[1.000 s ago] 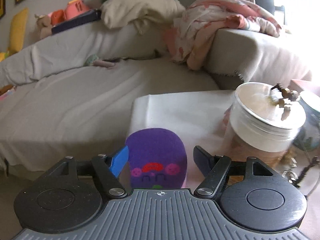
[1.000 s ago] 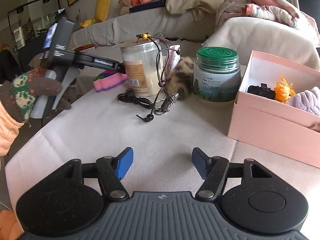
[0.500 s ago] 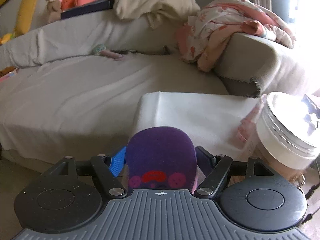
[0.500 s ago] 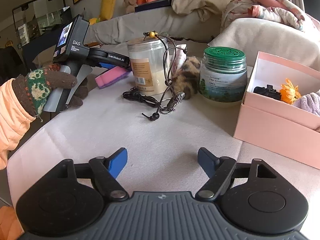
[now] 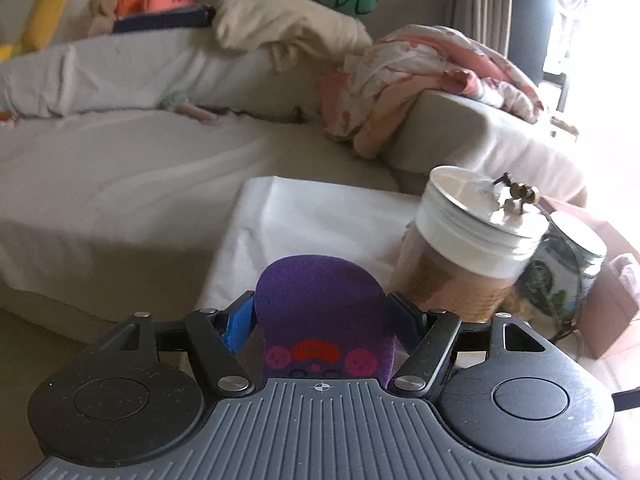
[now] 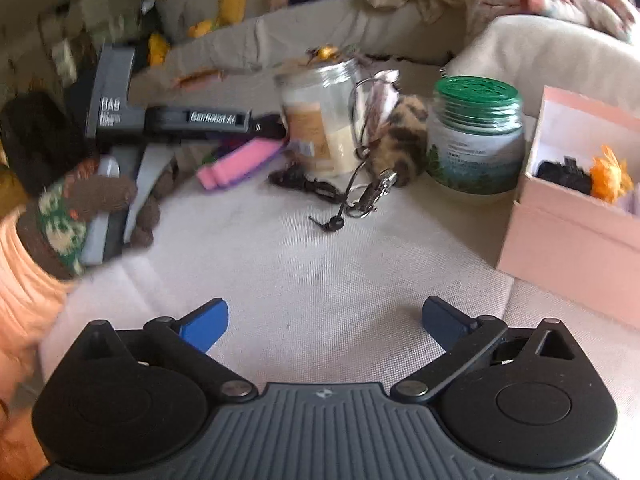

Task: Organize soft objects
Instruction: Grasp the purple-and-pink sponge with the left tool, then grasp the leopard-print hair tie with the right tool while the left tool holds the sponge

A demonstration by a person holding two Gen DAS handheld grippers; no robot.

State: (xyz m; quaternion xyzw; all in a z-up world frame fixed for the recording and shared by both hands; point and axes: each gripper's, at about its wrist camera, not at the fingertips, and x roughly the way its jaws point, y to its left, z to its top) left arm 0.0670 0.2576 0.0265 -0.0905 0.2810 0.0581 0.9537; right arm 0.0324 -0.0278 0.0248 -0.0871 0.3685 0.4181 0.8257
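Note:
A purple soft toy [image 5: 324,312] with a pink and red face sits between the fingers of my left gripper [image 5: 324,322], whose pads press on both of its sides. In the right wrist view the same toy [image 6: 240,160] shows its pink side at the tip of the left gripper [image 6: 276,130], held by a gloved hand [image 6: 92,200] over the table's left edge. My right gripper [image 6: 324,320] hovers over the white tablecloth [image 6: 320,272], its jaws opening wide with nothing between them. A furry leopard-spotted pompom [image 6: 404,140] lies between two jars.
A clear jar [image 6: 320,120] and a green-lidded jar [image 6: 476,136] stand mid-table, with a black cord and keyring [image 6: 360,196] in front. A pink box [image 6: 560,240] on the right holds an orange flower [image 6: 610,172]. The sofa [image 5: 120,168] behind carries cushions and blankets.
My left gripper's jaws have come in onto the purple toy and the hand has shifted sideways. My right gripper's jaws have spread much wider while the hand stayed put.

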